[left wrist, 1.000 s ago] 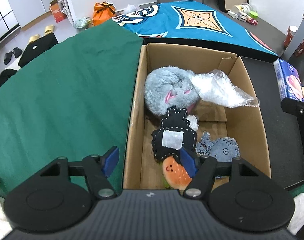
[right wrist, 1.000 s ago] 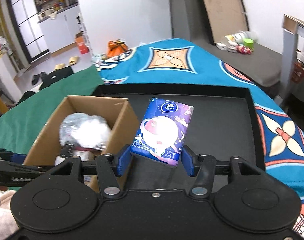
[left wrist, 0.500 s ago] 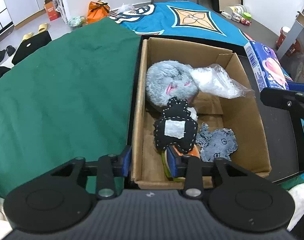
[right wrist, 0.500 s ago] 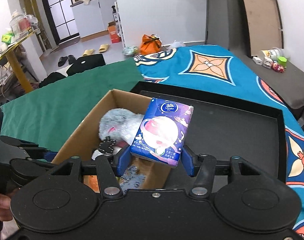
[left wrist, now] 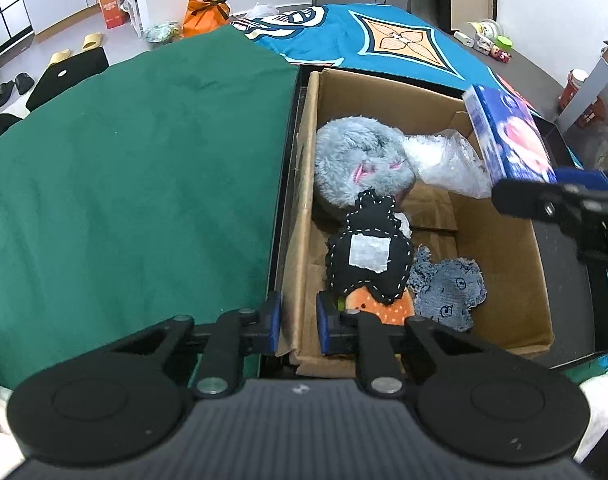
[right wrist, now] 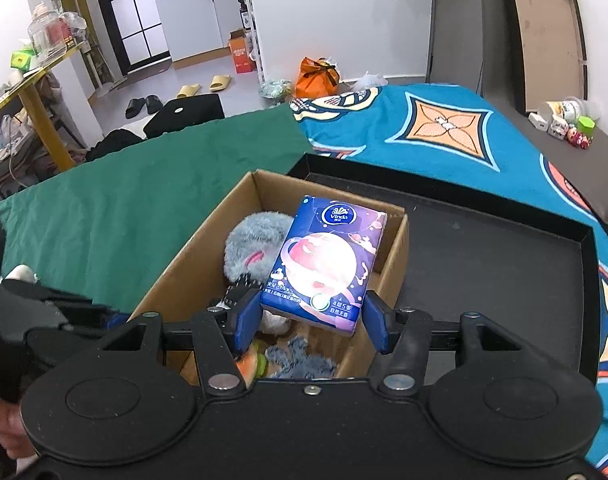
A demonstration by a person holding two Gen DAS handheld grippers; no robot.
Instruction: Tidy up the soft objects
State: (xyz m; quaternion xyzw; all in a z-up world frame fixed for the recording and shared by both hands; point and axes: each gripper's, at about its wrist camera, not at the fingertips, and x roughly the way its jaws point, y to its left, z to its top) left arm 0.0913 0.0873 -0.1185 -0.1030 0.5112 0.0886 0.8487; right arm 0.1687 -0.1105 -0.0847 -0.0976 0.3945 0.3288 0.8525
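Observation:
A cardboard box [left wrist: 504,264] [right wrist: 191,268] holds a grey plush [left wrist: 360,164] [right wrist: 251,248], a black stitched toy [left wrist: 368,252], an orange plush [left wrist: 380,304], a denim piece [left wrist: 448,288] and a clear bag of white stuffing [left wrist: 448,160]. My left gripper [left wrist: 297,320] is shut on the box's near left wall [left wrist: 299,264]. My right gripper [right wrist: 312,320] is shut on a blue tissue pack [right wrist: 324,264] [left wrist: 508,136] and holds it above the box's right side.
The box sits in a black tray [right wrist: 484,256] on a table. A green cloth [left wrist: 123,180] covers the left, a blue patterned cloth [right wrist: 444,132] the far side. Small items [right wrist: 564,120] stand on a grey bench at far right.
My left gripper has closed onto the box's near left wall. My right gripper has carried the tissue pack leftward from over the tray to over the box.

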